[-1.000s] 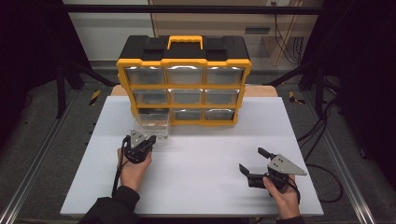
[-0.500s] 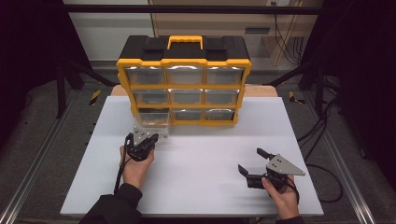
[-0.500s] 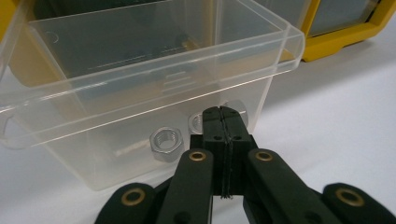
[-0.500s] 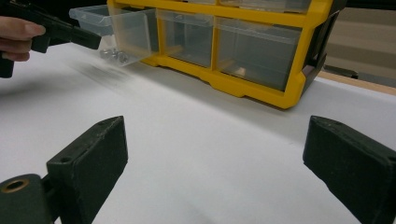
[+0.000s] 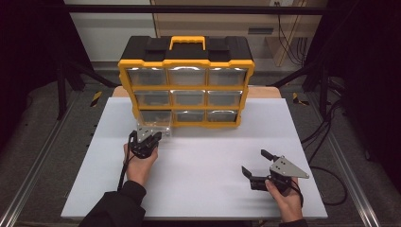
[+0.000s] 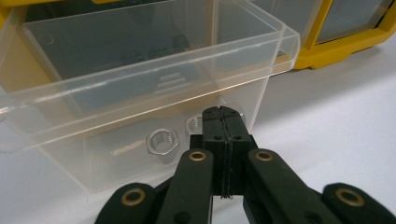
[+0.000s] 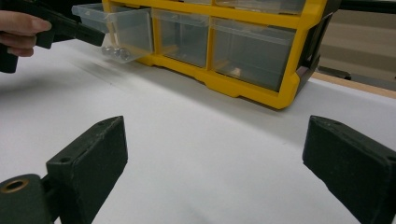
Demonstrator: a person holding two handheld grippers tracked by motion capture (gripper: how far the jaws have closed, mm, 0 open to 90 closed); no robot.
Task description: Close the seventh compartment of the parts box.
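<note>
White table (image 5: 198, 189) amid dark room bears yellow organizer (image 5: 186, 85).

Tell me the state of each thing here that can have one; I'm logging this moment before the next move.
Left gripper: jaws shut, tips at the front of the pulled-out drawer.
Right gripper: jaws open, nothing between them, held over the table.
Bottom-left drawer: pulled partway out of the organizer, with metal nuts lying inside.
Other drawers: pushed in.
Organizer: upright on the white table, handle folded flat.
</note>
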